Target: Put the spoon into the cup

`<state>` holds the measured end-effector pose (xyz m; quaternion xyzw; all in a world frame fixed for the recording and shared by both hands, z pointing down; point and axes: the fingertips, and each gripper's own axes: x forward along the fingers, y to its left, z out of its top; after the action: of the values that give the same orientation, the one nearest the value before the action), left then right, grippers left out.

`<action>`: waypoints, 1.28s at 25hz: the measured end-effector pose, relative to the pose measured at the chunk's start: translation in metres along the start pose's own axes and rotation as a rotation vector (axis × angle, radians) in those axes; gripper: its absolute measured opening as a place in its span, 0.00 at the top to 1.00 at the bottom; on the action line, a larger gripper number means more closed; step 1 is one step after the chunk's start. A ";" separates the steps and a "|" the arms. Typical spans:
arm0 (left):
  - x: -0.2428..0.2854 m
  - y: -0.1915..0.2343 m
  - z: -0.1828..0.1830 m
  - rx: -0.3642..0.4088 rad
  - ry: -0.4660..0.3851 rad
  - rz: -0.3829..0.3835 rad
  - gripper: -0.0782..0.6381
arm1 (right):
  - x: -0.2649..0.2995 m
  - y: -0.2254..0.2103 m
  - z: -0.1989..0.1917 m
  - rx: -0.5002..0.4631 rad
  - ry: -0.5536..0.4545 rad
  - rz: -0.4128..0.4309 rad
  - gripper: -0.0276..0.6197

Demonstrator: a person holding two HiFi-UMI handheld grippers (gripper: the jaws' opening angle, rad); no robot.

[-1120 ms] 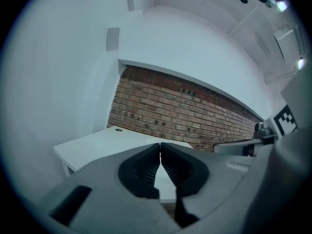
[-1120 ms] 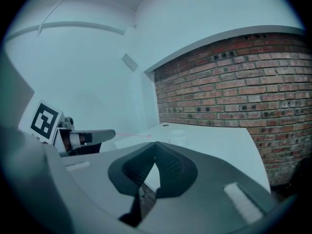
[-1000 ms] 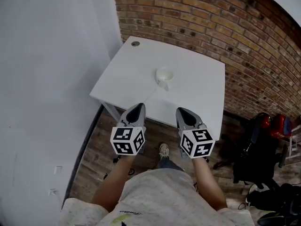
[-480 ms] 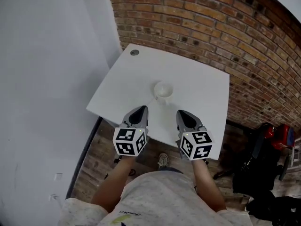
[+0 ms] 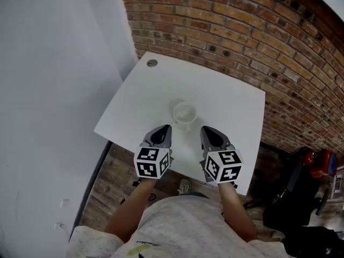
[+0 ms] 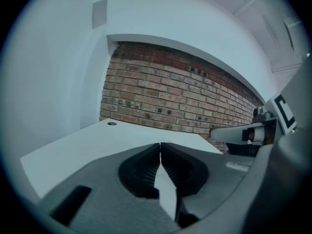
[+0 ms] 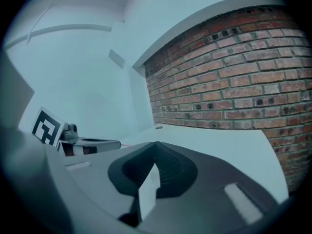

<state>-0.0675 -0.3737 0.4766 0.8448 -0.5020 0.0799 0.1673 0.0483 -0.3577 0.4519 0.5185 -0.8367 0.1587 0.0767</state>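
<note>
On the table (image 5: 228, 98), cup (image 5: 184, 113) faint; spoon not discernible.

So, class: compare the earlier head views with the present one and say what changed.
The left gripper and right gripper moved forward toward the cup, over the near edge of the table. Nothing was grasped or released. Both stayed shut and empty; the cup stayed put.
</note>
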 end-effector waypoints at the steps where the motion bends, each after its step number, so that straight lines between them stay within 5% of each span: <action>1: 0.004 0.001 -0.001 0.000 0.005 0.002 0.88 | 0.003 -0.002 0.001 0.000 0.002 0.002 0.95; 20: 0.064 0.010 -0.018 0.022 0.136 0.008 0.88 | 0.044 -0.041 0.014 0.008 0.023 0.029 0.95; 32: 0.074 0.009 -0.023 0.019 0.146 0.015 0.87 | 0.052 -0.045 0.015 0.005 0.033 0.049 0.95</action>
<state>-0.0388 -0.4298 0.5220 0.8345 -0.4938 0.1471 0.1950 0.0652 -0.4250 0.4614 0.4954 -0.8473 0.1713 0.0853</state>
